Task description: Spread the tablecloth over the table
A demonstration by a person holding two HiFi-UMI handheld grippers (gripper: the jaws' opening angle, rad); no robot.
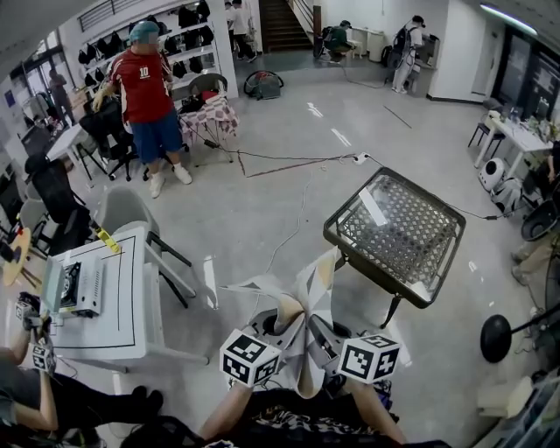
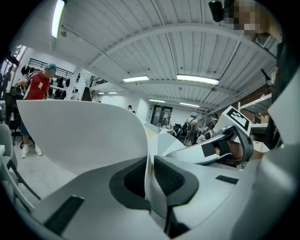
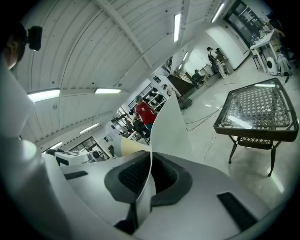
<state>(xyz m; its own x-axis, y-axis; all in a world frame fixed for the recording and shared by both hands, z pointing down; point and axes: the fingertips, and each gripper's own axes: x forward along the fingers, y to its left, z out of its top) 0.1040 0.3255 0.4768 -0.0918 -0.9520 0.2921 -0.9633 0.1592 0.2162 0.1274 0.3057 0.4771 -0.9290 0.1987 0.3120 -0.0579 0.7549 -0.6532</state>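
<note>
Left gripper [image 2: 150, 176] has its jaws pressed together on a fold of the tablecloth [image 2: 89, 136], with cloth pinched between the black pads. Right gripper [image 3: 150, 176] is likewise clamped on the tablecloth, a thin edge of it standing up between its pads. In the head view both grippers sit side by side, close together, on the near side of the glass-topped wicker table [image 1: 402, 229] and to its left. They are not over it. The pale grey-white tablecloth is bunched and folded upward between and in front of the two grippers, held in the air. Its far folds reach toward the table's near-left corner, and I cannot tell whether they touch it. None of it lies on the tabletop, which is bare, with a woven lattice under the glass and a dark frame and legs. Left of the table, across open floor, stands a white desk [image 1: 114, 306] with a small device on top, and a grey chair [image 1: 122, 210] just behind it. A cable [image 1: 289, 162] runs on the floor beyond the table's far-left side. Farther beyond the table and to its left, a person in a red shirt [image 1: 149, 96] stands by the shelving. A staircase [image 1: 280, 22] is farthest back.
</note>
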